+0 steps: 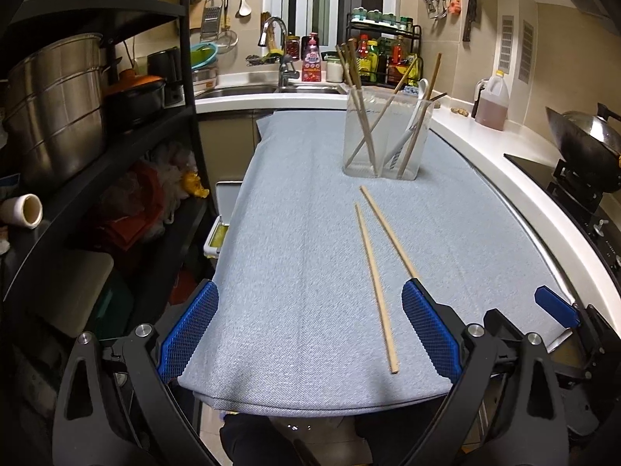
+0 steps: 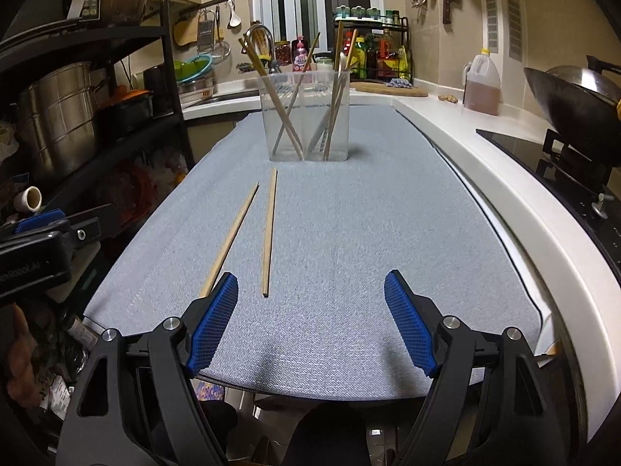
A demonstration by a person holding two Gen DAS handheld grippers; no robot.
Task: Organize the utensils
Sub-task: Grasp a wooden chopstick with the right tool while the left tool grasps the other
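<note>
Two loose chopsticks lie flat on the desk, side by side but apart, slanting toward the clear holder that stands farther back. One holder only, with two compartments: the left one carries about four chopsticks crossed and leaning, the right one more chopsticks and one white spoon; the exact count there is hard to tell.

Two grippers are in view. Left gripper hovers over the near edge with its fingers wide and nothing between them; the right chopstick's near end passes behind its right finger. Right gripper has its fingers wide too, empty, just right of the loose pair.

One grey cloth covers the desk. Around it: a black rack with one big steel pot, a sink, a condiment rack, one oil jug, and one wok on the stove.
</note>
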